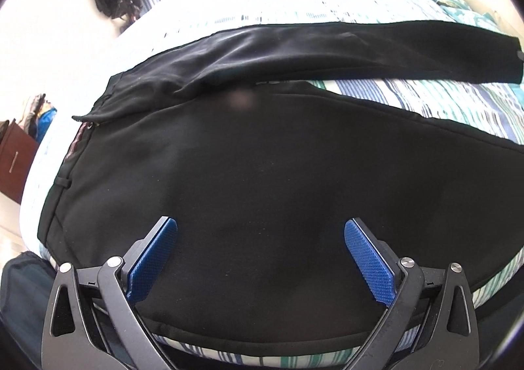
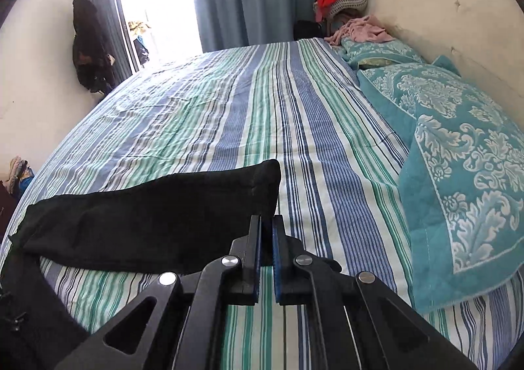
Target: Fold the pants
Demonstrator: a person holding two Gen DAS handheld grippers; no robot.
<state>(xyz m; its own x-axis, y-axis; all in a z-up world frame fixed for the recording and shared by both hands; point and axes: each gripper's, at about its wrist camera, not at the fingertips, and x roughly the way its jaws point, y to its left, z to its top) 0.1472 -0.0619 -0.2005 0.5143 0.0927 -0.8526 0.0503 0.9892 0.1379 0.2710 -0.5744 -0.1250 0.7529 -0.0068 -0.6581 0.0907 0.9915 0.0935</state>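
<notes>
Black pants [image 1: 262,157] lie crosswise; right jaws pinch a cuff, left gape empty.

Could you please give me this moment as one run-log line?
left gripper: open, above black pants | right gripper: shut on pant leg cuff | bed: pants spread, unfolded

Left gripper [image 1: 261,235] spread wide, right gripper [image 2: 266,222] clamped closed

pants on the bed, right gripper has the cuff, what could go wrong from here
The right gripper pinches only the corner of the leg cuff, so the fabric may slip out when pulled. The left gripper hangs open over the pants, pinning nothing, so the whole garment could drag across the striped sheet.
</notes>
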